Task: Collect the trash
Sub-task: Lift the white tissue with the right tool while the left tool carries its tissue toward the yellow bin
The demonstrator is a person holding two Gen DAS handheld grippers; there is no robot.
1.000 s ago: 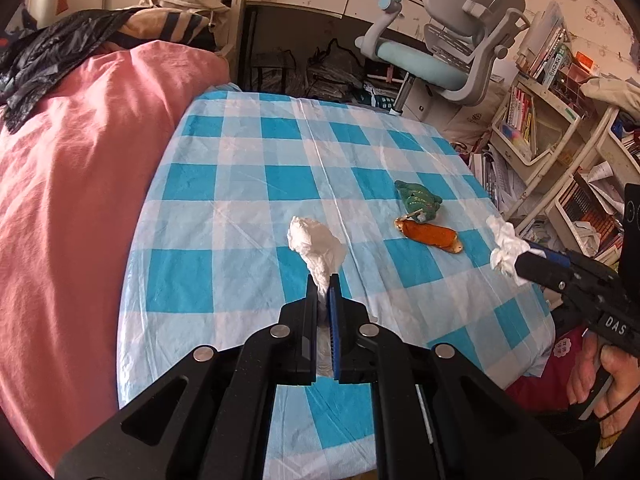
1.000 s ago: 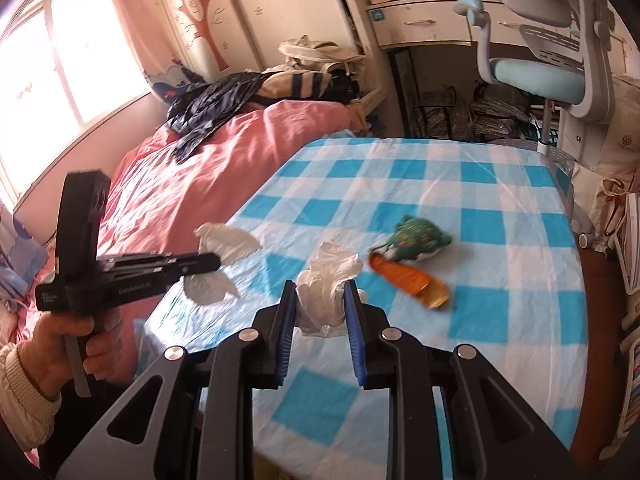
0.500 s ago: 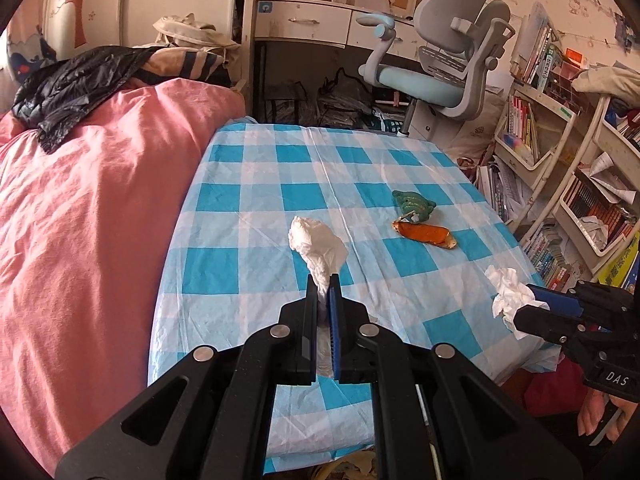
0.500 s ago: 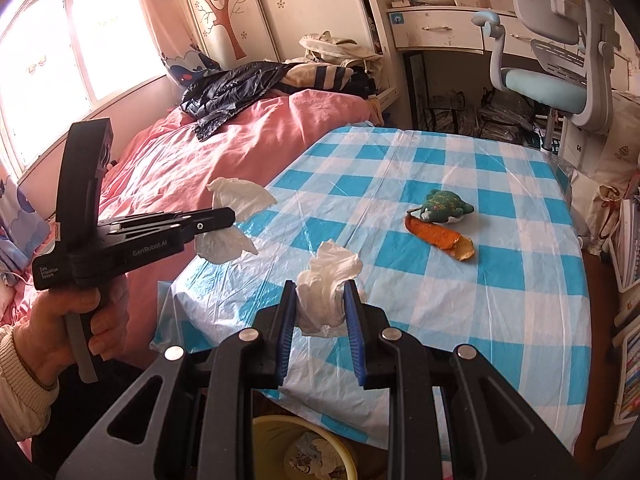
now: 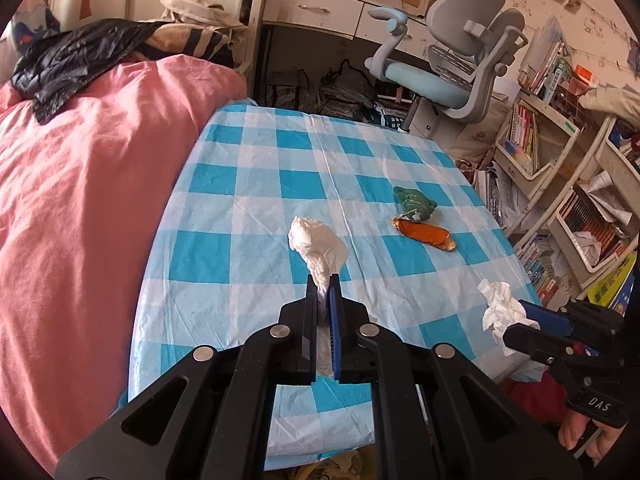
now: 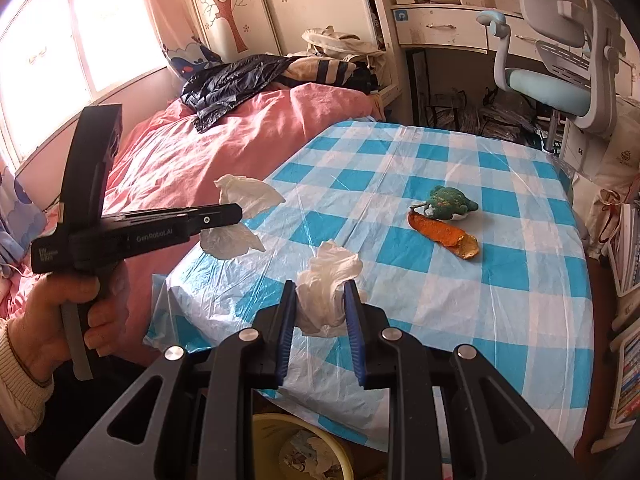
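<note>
1. Holding one white tissue (image 5: 316, 246) in my left gripper (image 5: 323, 285), I see its jaws pinched nearly flat on the paper, the loose end fanning above the tips.
2. My right gripper (image 6: 320, 294) is clamped on a second crumpled tissue (image 6: 326, 280), wadded between the blue pads (image 6: 286, 322) with the jaws held apart by the wad.
3. Both tissues hang in the air over the near edge of the table, which is covered by a blue-and-white checked cloth (image 6: 500, 320).
4. From the right wrist view, a yellow bin (image 6: 304, 446) sits below the table edge, directly under my right gripper, with scraps already inside.
5. Two pieces remain on the cloth: an orange wrapper (image 6: 444, 236) and a green crumpled wrapper (image 6: 450, 202), touching each other, well apart from both grippers.
6. A hand (image 6: 76, 308) with a cream knitted cuff grips the left tool's handle.
7. A pink bedspread (image 5: 80, 208) lies just beside the table; a grey office chair (image 5: 452, 64) stands beyond its far end.
</note>
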